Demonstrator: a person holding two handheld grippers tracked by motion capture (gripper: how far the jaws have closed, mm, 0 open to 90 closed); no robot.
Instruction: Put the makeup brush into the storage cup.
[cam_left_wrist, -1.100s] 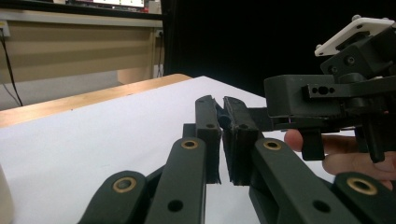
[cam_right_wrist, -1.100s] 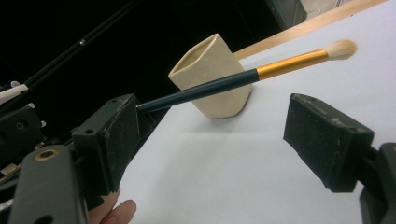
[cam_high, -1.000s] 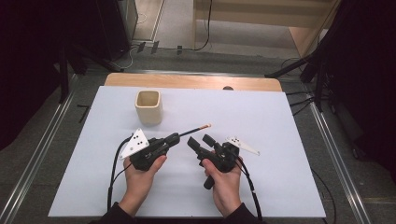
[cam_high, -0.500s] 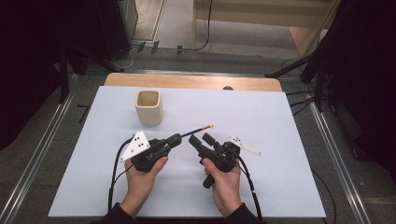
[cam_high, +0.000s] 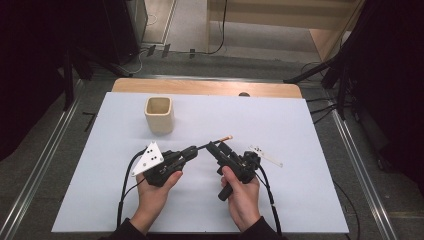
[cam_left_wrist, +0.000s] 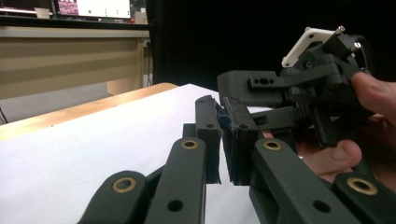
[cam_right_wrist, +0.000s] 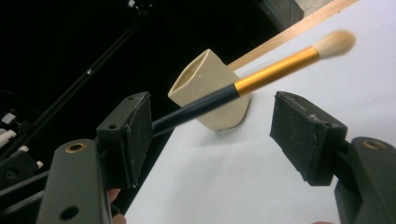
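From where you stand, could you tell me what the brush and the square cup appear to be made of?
Brush: glossy black handle, likely painted wood or plastic; gold band with a metallic sheen; pale, soft-looking bristle tip, fibre type unclear.
Square cup: cream, matte, thick-walled, probably ceramic or moulded plastic; I cannot tell which.

Bright table — dark, soft-focus surroundings
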